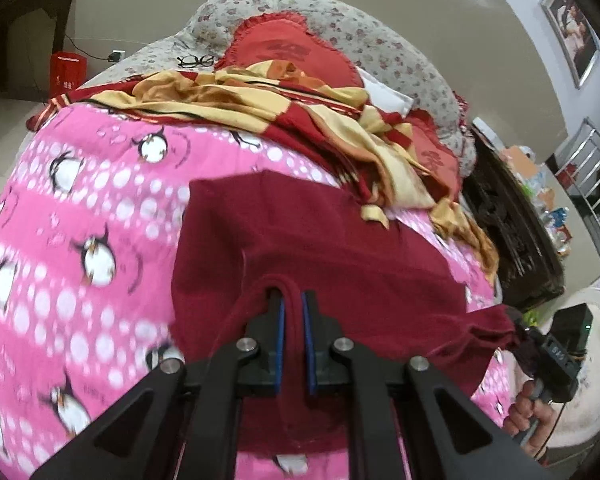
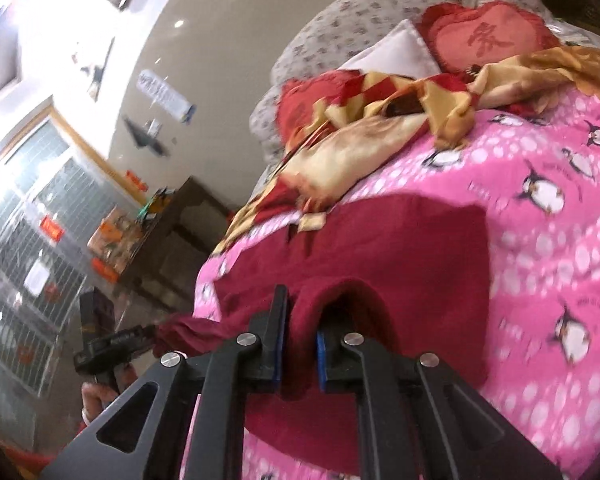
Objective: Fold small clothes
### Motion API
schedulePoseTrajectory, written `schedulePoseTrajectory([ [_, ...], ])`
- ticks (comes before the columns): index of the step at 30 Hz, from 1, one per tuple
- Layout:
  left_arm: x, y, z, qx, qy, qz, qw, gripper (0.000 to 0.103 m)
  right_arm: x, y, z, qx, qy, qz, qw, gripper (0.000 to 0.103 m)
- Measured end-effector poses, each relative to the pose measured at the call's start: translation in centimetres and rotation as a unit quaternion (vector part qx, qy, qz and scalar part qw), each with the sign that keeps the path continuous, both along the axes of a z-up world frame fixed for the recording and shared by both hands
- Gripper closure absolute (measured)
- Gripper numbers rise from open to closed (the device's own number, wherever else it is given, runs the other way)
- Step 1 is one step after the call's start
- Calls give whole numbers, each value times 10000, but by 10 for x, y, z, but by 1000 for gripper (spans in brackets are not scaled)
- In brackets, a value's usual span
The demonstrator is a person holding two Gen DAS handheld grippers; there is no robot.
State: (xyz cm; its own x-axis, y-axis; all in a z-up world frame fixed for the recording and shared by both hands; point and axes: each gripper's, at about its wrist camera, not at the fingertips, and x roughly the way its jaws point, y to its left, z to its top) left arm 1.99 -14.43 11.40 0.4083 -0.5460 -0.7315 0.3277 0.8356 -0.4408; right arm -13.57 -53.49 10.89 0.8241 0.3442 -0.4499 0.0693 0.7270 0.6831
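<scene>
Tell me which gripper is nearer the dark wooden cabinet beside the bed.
Right. The right gripper grips the maroon garment at the bed edge facing the cabinet; the left gripper clamps the same hem farther over the pink quilt.

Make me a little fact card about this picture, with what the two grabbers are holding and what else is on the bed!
Cloth being folded: dark red garment, lying on the bed
Left gripper: shut on the garment's near edge
Right gripper: shut on the garment's near edge too
Bed cover: pink penguin blanket
Farther back: red and yellow cloth, heart-shaped red pillow, black glasses
Fold: not finished yet
</scene>
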Motion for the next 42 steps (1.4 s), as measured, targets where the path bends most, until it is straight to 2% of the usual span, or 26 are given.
schedulePoseTrajectory([
  [3, 23, -8, -5, -64, 128, 72, 9999, 96, 18, -15, -3, 111, 50, -127, 9998, 63],
  [8, 53, -19, -5, 49, 87, 165, 9998, 96, 47, -22, -14, -113, 267, -172, 9994, 63],
  [14, 71, -31, -17, 265, 78, 166, 9995, 96, 68, -35, -30, 30, 416, -240, 9988, 63],
  [16, 79, -29, -25, 173, 240, 246, 9993, 96, 78, -40, -39, 144, 608, -275, 9977, 62],
  [19, 89, -26, -35, -4, 428, 322, 9986, 95, 86, -48, -46, 308, 656, -269, 9970, 61],
  [25, 97, -25, -41, -163, 589, 376, 9974, 94, 89, -45, -44, 212, 653, -251, 9973, 60],
  [28, 98, -23, -42, -300, 645, 310, 9970, 84, 87, -52, -43, 424, 662, -257, 9966, 56],
  [31, 97, -19, -35, -375, 614, 236, 9971, 70, 83, -61, -37, 798, 447, -272, 9954, 48],
  [32, 96, -17, -31, -346, 522, 289, 9976, 53, 81, -62, -34, 844, 405, -270, 9952, 45],
  [34, 93, -10, -22, -340, 311, 485, 9978, 33, 77, -61, -26, 687, 378, -291, 9965, 44],
  [37, 90, -1, -11, -586, 223, 577, 9964, 28, 66, -56, -11, 299, 284, -411, 9983, 44],
  [42, 78, -4, -4, -284, -10, 540, 9981, 28, 50, -50, 10, -69, -12, -652, 9978, 43],
])
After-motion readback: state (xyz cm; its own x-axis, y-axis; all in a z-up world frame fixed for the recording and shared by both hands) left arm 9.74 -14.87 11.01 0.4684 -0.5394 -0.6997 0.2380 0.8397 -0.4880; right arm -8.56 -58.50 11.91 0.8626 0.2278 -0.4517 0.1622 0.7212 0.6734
